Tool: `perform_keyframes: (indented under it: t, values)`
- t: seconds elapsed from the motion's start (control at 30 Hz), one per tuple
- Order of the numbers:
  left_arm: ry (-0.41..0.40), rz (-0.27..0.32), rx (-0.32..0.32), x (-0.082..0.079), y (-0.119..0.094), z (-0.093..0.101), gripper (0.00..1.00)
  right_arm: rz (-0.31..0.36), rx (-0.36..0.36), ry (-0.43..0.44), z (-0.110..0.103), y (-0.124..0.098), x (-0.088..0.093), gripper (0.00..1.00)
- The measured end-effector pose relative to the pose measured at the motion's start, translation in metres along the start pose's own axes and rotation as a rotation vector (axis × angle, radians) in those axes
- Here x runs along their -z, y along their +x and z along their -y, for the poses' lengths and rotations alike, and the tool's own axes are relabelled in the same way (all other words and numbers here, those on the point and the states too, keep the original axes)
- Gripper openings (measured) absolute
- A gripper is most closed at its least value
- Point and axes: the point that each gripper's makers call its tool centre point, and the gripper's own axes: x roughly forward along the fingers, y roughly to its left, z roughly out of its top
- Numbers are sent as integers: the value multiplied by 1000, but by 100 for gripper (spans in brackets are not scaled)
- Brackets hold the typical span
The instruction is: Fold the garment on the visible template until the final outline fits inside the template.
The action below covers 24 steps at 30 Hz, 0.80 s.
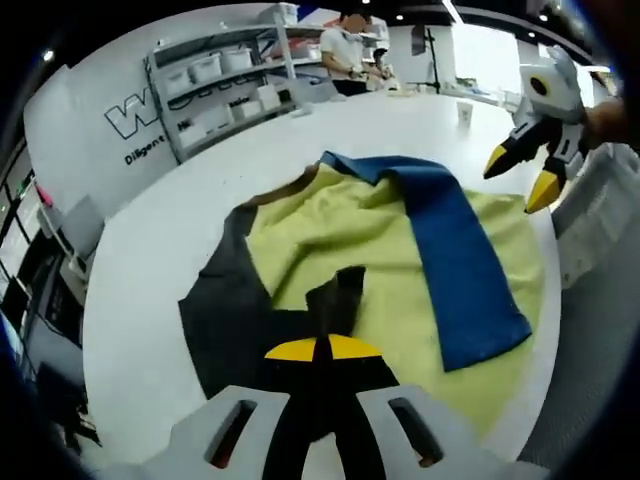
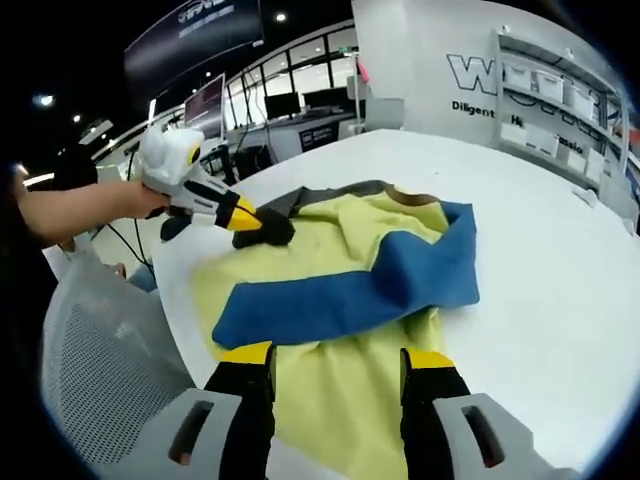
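Note:
A yellow-green garment (image 1: 350, 240) lies spread on the white round table (image 1: 150, 270), with a blue sleeve (image 1: 455, 260) folded across it and a dark grey part (image 1: 225, 310) at one side. My left gripper (image 1: 318, 349) is shut on a dark flap (image 1: 338, 295) of the garment, lifting it slightly. In the right gripper view the same gripper (image 2: 247, 220) pinches the dark cloth (image 2: 278, 232) at the garment's (image 2: 340, 390) far left edge. My right gripper (image 2: 337, 356) stands open just above the yellow cloth, near the blue sleeve (image 2: 340, 295). It also hangs open over the table's far right (image 1: 522, 176).
Grey shelves (image 1: 225, 85) with white boxes line the wall behind the table. A person (image 1: 350, 50) works at the back. A small cup (image 1: 465, 112) stands on the far table edge. A grey mesh chair (image 2: 95, 350) sits close to the table rim. Desks with monitors (image 2: 280, 110) stand farther off.

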Motion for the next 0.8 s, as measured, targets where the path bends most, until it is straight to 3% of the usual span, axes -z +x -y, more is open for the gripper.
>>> perform_keyframes:
  t: [0.2,0.5,0.63,0.8]
  values:
    - [-21,-71,-84,21,-11,-27,3,-20,4,16,1,9,7,47]
    - [-89,-148,-147,48,-21,-46,3,-21,7,17,0,18,5,46]
    - [-135,-116,-166,49,-26,-49,7,-14,1,8,-2,22,1,45]
    - [-110,-60,-165,37,-34,-45,21,3,-1,-42,-4,24,-6,43]
